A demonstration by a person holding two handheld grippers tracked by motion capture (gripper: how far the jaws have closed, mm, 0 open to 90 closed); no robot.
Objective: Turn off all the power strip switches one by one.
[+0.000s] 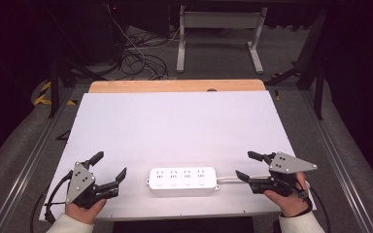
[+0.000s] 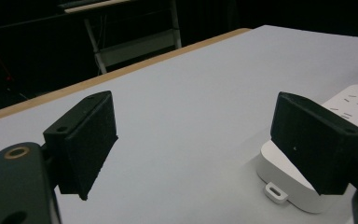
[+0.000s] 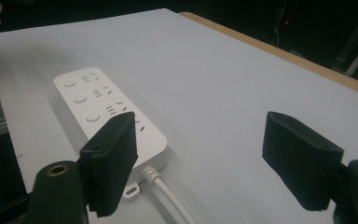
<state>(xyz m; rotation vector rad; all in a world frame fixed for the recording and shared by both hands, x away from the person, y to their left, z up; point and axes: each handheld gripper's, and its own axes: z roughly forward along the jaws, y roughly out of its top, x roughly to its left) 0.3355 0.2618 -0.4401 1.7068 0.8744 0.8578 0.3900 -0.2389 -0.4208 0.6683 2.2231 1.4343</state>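
The left gripper [image 1: 110, 166] rests at the near left corner of the table, and its jaws stand wide apart with nothing between them. In the left gripper view [image 2: 193, 144] one black pad [image 2: 89, 142] is on the left and the other stands in front of the end of the power strip [image 2: 292, 179], just beside it. It seems not to touch the strip, but the pad hides that edge, so I cannot be sure.

The right gripper [image 1: 246, 165] is at the near right side, held by a hand [image 1: 287, 200], and its jaws are also wide apart and hold nothing. In the right gripper view [image 3: 207, 161] the white cable [image 3: 168, 196] of the strip runs toward the near edge, between the two pads.

The white power strip [image 1: 183, 180] lies flat on the white table [image 1: 175, 121], near the front edge, between the two grippers. Its cable [image 1: 228, 180] leaves the right end toward the right gripper. At the far edge of the table a wooden strip [image 1: 175, 86] shows
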